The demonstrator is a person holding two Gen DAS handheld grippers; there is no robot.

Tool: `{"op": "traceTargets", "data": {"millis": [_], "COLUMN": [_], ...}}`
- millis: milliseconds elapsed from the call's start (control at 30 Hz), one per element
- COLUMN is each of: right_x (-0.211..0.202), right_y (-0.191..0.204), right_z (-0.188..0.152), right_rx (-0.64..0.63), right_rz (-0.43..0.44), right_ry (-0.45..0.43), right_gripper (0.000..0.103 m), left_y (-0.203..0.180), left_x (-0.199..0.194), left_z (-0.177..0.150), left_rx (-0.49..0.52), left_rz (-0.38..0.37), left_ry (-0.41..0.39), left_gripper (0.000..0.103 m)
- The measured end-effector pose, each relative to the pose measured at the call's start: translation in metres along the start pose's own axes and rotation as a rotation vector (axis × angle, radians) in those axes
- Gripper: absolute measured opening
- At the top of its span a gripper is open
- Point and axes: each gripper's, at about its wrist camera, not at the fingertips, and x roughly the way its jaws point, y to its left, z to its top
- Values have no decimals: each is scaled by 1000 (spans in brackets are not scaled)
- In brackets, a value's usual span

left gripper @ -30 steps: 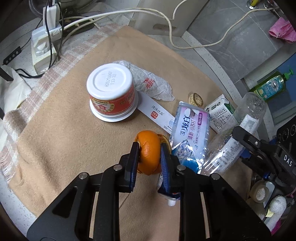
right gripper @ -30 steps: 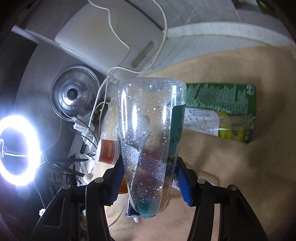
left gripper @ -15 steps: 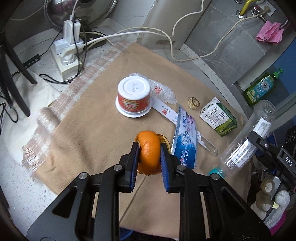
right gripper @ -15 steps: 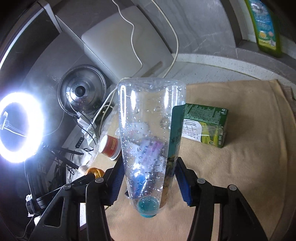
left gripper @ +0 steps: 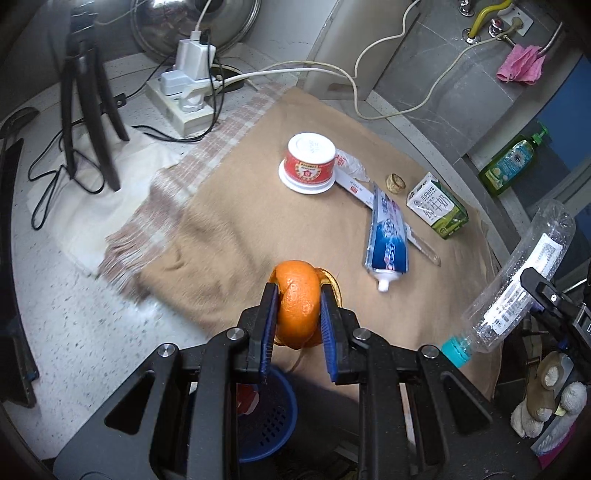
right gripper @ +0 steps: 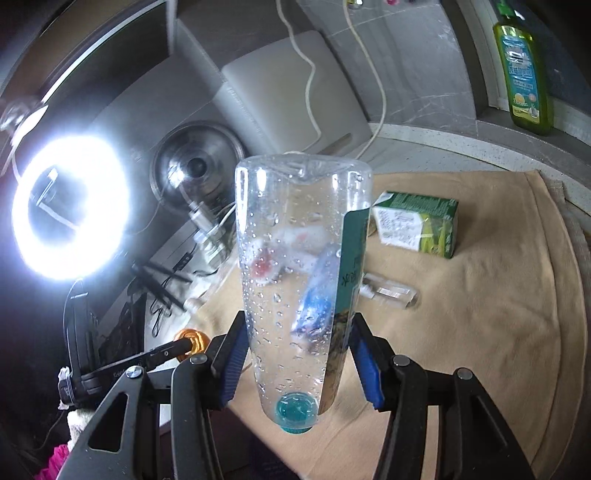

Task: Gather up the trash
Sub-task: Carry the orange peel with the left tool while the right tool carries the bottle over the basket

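The left gripper (left gripper: 298, 308) pinches an orange peel (left gripper: 297, 303) above a blue basket (left gripper: 266, 417), the right gripper (right gripper: 295, 360) clamps a bottle (right gripper: 301, 280) cap-down, and beyond lie a toothpaste tube (left gripper: 386, 240) and a carton (left gripper: 437, 210) on the cloth (left gripper: 229, 236).

A white speckled counter (left gripper: 74, 314) is seen at the lower left of the left wrist view, partly covered by a tan cloth (left gripper: 229, 236) with a checked, fringed edge. A white power strip (left gripper: 181, 99) with plugged chargers is set at the upper centre, cables trailing from it. A steel pot lid (left gripper: 184, 22) is propped behind it. Grey marbled wall panels (left gripper: 436, 74) fill the upper right, where a pink rag (left gripper: 521, 68) is hung. A lit ring light (right gripper: 70, 206) is shown at the left of the right wrist view. A black tripod (left gripper: 88, 96) is stood at the upper left.
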Motion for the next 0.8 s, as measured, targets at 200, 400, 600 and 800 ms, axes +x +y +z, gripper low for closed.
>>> {"op": "traceTargets", "data": {"millis": [200,400,600,800], "right_x": [-8,-9,1,15], "right_y": [32,60,82,94], "right_z": [-31,-61,-91,-117], "right_rx": [-60,-108,-158,-173], "right_rz": [15,24,20,10], "right_ry": [22,54,106,150], "right_gripper": [55,55,55,55], "left_y": [18,32,48,55], "left_x": [-23,-33,-35,-31], "left_z": [-31,-61,-94,-122], "left_rx": [1,19,6,20], "left_rz": [1,23,28,42], "left_ry": [3,15,44,78], "left_gripper": [21,21,21,21]}}
